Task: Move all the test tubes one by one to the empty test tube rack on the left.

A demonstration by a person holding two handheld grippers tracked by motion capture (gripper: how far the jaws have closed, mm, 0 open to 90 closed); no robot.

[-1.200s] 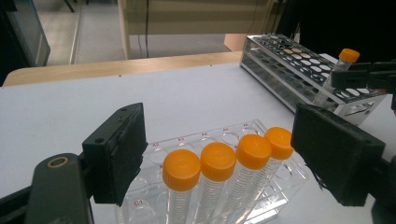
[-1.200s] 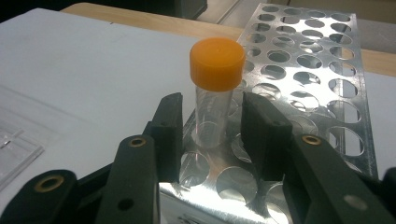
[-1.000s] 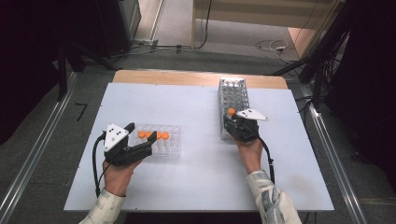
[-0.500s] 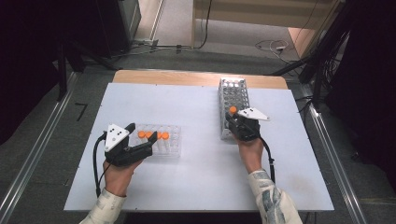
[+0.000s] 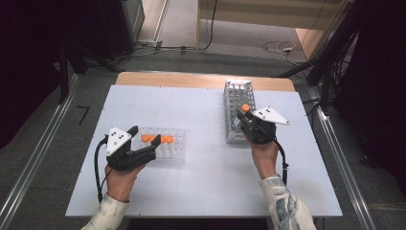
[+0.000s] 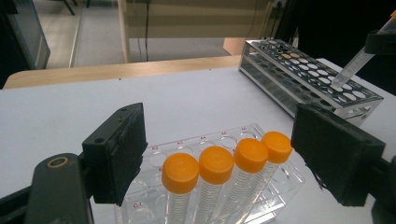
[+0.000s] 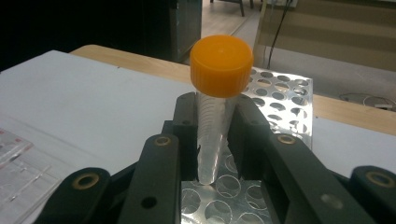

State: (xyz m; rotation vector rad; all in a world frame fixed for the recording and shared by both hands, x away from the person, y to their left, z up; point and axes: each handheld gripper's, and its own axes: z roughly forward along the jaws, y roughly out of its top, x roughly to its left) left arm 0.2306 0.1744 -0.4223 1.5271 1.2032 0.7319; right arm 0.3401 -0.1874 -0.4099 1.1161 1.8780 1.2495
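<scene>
My right gripper is shut on a clear tube with an orange cap, pinching its tapered body below the cap. The tube hangs upright, its tip just above the holes of the metal rack. From the left gripper view the same tube slants over that rack. My left gripper stands open at the left end of a clear plastic rack. Several orange-capped tubes stand in that rack in a row, just beyond the two pads.
Both racks stand on a white table top with a wooden strip along its far edge. Cables lie on the floor beyond the table, and metal rails run along both sides.
My right gripper has risen a little with the orange-capped tube, drawing it up out of the metal rack. The left gripper and the clear rack have stayed put.
</scene>
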